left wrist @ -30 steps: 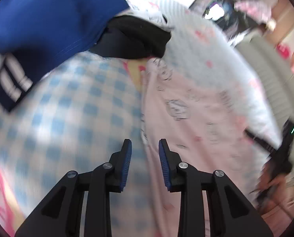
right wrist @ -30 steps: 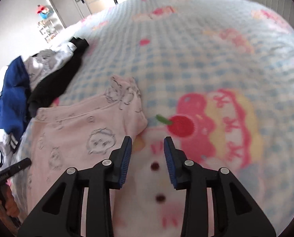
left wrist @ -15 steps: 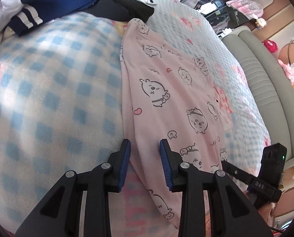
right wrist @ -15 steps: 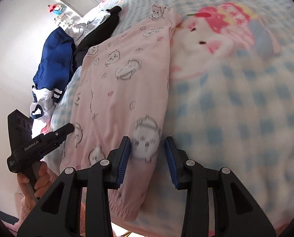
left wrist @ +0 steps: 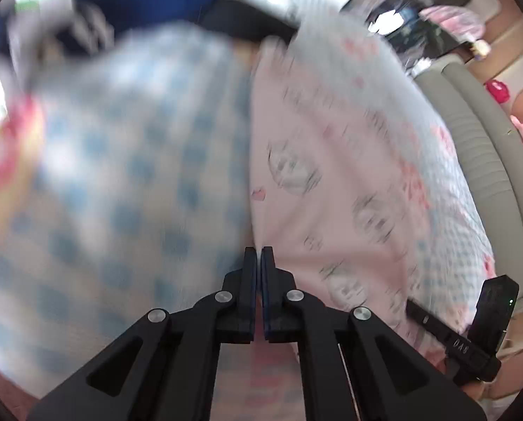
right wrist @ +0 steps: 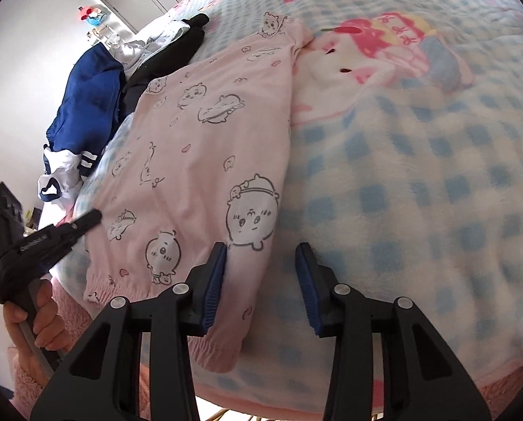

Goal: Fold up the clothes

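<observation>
The left gripper (left wrist: 260,258) has just snapped its jaws together: half a second ago its blue pads stood apart astride the left edge of the pale pink pyjama trousers printed with cartoon animals (right wrist: 205,147), and now they meet at that same edge. The left wrist view is smeared by motion, so whether a fold of pink cloth is actually pinched between the pads cannot be told; the tips sit right on the line where the pink cloth meets the blue-and-white checked fleece blanket (left wrist: 121,182) on the bed.

The right gripper (right wrist: 261,270) has settled at the near right edge of the same trousers, close to the elastic cuff. Its jaws stand apart and are easing inward, with the cloth's edge lying between the blue pads (right wrist: 215,280) but not yet pressed by both.

Judging by this, both sides of the near end are being taken up together, which suits lifting the cuffs and carrying them toward the far waistband for a first fold. That fold has not begun: the trousers lie flat and lengthwise across the blanket, cuffs nearest, their far end beside a heap of black, white and navy blue clothes (right wrist: 86,98) on the far left.

White lettering shows on the black body of the left gripper in the right wrist view, and a few characters on the right gripper's body in the left wrist view; neither is sharp enough to read with confidence.
</observation>
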Available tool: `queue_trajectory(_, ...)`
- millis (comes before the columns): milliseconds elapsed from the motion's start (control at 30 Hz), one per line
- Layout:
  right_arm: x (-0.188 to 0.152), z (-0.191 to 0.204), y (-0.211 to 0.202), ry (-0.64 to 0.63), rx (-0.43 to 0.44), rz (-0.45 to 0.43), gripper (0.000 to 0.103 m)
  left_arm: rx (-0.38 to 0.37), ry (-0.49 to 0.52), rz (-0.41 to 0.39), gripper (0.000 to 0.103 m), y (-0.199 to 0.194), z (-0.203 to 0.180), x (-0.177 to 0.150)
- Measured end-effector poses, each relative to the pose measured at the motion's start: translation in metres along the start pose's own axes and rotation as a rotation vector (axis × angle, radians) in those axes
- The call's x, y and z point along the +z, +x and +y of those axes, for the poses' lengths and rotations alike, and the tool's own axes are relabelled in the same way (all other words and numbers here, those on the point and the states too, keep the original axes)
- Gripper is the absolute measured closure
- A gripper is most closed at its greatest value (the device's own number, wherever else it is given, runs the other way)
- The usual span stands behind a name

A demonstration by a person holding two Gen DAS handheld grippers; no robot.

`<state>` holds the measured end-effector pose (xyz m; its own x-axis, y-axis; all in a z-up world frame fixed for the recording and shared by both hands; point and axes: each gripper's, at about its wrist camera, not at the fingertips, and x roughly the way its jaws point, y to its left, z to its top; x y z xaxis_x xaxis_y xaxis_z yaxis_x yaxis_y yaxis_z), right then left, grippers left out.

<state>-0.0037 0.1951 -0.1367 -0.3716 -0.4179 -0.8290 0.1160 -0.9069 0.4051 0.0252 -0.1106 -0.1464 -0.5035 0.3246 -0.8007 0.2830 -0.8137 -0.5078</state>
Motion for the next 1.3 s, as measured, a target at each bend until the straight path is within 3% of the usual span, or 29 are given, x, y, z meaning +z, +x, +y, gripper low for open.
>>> queue_trajectory(100, -0.002, -0.001, -0.004, 0.002, -0.006, -0.005, 0.063, -0.059, -0.043, 0.029, 0.091, -0.002, 0.007, -0.008)
queue_trajectory(167, -0.002, -0.004, -0.010, 0.012, 0.003, -0.012, 0.063, -0.127, -0.057, 0.019, 0.069, -0.012, 0.006, -0.015)
queue_trajectory(267, -0.003, -0.004, -0.012, 0.015, 0.053, 0.000, 0.061, -0.247, -0.083, 0.089, 0.064, -0.009, 0.002, -0.028)
queue_trajectory(333, -0.005, -0.002, -0.004, 0.006, 0.078, 0.029, 0.061, -0.221, -0.060, 0.118, 0.059, -0.002, -0.005, -0.040)
queue_trajectory(433, -0.010, 0.005, 0.008, -0.018, 0.085, 0.065, 0.061, -0.197, -0.033, 0.124, 0.063, 0.003, -0.015, -0.047)
queue_trajectory(467, -0.012, 0.007, 0.010, -0.028, 0.083, 0.062, 0.060, -0.189, -0.022, 0.122, 0.081, 0.003, -0.019, -0.048)
queue_trajectory(500, -0.013, 0.009, 0.008, -0.039, 0.075, 0.053, 0.066, -0.180, -0.012, 0.120, 0.092, 0.003, -0.024, -0.049)
queue_trajectory(567, -0.015, 0.013, 0.004, -0.063, 0.046, 0.026, 0.085, -0.167, 0.009, 0.114, 0.093, 0.001, -0.032, -0.051)
queue_trajectory(667, -0.015, 0.016, -0.007, -0.072, 0.033, -0.013, 0.093, -0.194, 0.029, 0.087, 0.093, -0.016, -0.041, -0.049)
queue_trajectory(767, -0.016, 0.014, -0.021, -0.050, 0.054, -0.051, 0.095, -0.302, -0.004, 0.085, 0.093, -0.030, -0.040, -0.046)
queue_trajectory(833, -0.017, 0.010, -0.028, -0.032, 0.073, -0.068, 0.095, -0.321, -0.026, 0.102, 0.093, -0.028, -0.038, -0.046)
queue_trajectory(933, -0.019, 0.002, -0.025, -0.009, 0.051, -0.058, 0.095, -0.215, -0.072, 0.189, 0.090, -0.001, -0.026, -0.051)
queue_trajectory(1033, -0.024, -0.007, -0.016, 0.041, 0.097, -0.010, 0.088, -0.264, -0.159, 0.221, 0.077, 0.009, -0.011, -0.059)
queue_trajectory(1067, -0.025, -0.009, -0.014, 0.053, 0.118, 0.004, 0.076, -0.281, -0.161, 0.214, 0.074, 0.006, -0.011, -0.060)
queue_trajectory(1200, -0.026, 0.002, -0.001, -0.008, 0.152, 0.060, 0.056, -0.303, -0.119, 0.233, 0.057, 0.018, -0.022, -0.061)
queue_trajectory(1267, -0.026, 0.005, 0.009, -0.013, 0.153, 0.075, 0.056, -0.293, -0.122, 0.245, 0.059, 0.029, -0.026, -0.061)
queue_trajectory(1300, -0.027, 0.007, 0.012, -0.025, 0.157, 0.080, 0.073, -0.274, -0.110, 0.237, 0.063, 0.032, -0.031, -0.059)
